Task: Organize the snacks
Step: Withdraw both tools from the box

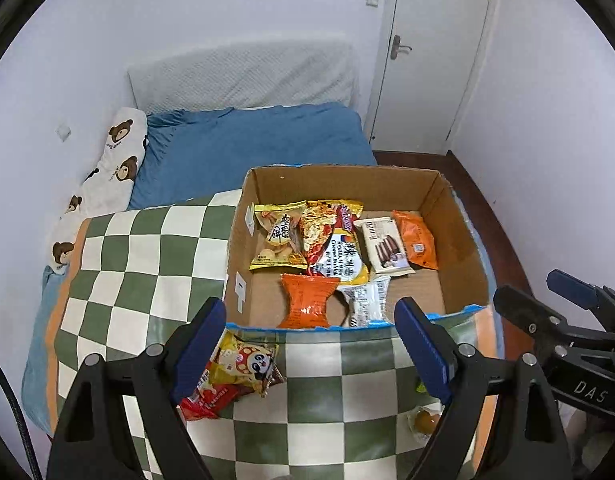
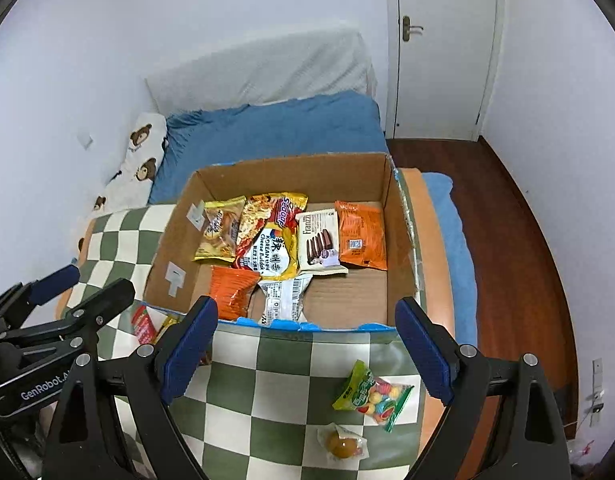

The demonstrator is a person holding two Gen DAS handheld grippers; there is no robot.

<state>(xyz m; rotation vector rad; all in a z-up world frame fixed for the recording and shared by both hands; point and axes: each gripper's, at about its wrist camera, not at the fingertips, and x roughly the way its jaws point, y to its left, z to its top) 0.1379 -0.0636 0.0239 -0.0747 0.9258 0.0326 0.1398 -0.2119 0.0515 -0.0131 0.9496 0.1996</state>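
- Snacks lie partly inside a cardboard box [image 1: 459, 240] and partly on the green-and-white checkered blanket [image 1: 147, 248] that covers the bed.
- Cardboard box sits on the blanket's far right part, open on top, with a torn blue-edged front rim.
- Along the box's back half, from left to right: a yellow chip bag [image 1: 277, 240], a Korean cheese noodle packet [image 1: 339, 252] overlapping a red-and-yellow packet, a white Franzzi wafer pack [image 1: 385, 246], and an orange packet [image 1: 415, 240] nearest the right wall.
- Near the box's front wall lie a crumpled orange bag [image 1: 309, 300] and, just beside it, a white wrapper [image 1: 367, 298].
- On the blanket, in front of the box's left corner, a yellow panda-print snack bag [image 1: 247, 364] rests on a red packet [image 1: 205, 400].
- Toward the blanket's near right edge lie a green bag of coloured candies [image 2: 373, 394] and a small clear pack with a brown round sweet [image 2: 341, 442], close together.
- Left gripper [image 1: 311, 356] hovers above the blanket's near part, jaws spread wide with nothing between them.
- Right gripper [image 2: 307, 356] hangs beside it, jaws likewise wide apart and holding nothing.
- Beyond the blanket are a blue sheet [image 1: 259, 140] and a bear-print pillow [image 1: 119, 148] along the wall.
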